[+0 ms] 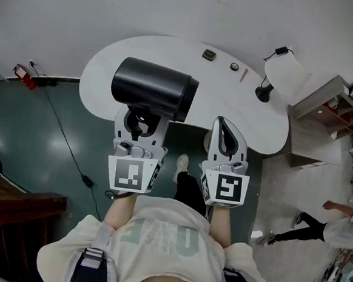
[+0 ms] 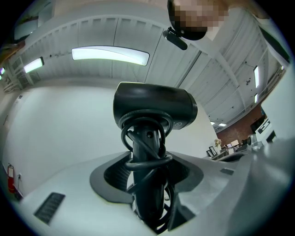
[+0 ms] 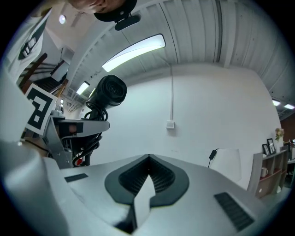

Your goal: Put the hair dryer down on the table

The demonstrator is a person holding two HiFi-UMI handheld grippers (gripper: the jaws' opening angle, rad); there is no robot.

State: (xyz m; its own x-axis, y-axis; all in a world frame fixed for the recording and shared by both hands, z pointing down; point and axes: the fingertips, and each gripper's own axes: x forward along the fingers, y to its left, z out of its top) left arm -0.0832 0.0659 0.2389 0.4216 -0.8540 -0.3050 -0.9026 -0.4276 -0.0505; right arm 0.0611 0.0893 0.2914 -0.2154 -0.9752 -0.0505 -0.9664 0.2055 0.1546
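A black hair dryer (image 1: pixel 153 88) is held up over the white table (image 1: pixel 251 122), its barrel lying crosswise and its handle pointing down. My left gripper (image 1: pixel 141 121) is shut on the handle, which has the black cord wound round it. In the left gripper view the handle (image 2: pixel 147 175) stands between the two jaws with the barrel (image 2: pixel 154 108) above. My right gripper (image 1: pixel 225 130) is beside it on the right, shut and empty, its tips meeting (image 3: pixel 148 159). The right gripper view shows the hair dryer (image 3: pixel 110 91) and the left gripper (image 3: pixel 69 129) at the left.
On the table lie a small dark box (image 1: pixel 209 55), a round knob (image 1: pixel 234 66) and a red pen (image 1: pixel 244 76); a white-shaded lamp (image 1: pixel 285 73) stands at its right end. A shelf unit (image 1: pixel 334 110) and a walking person (image 1: pixel 340 229) are at the right.
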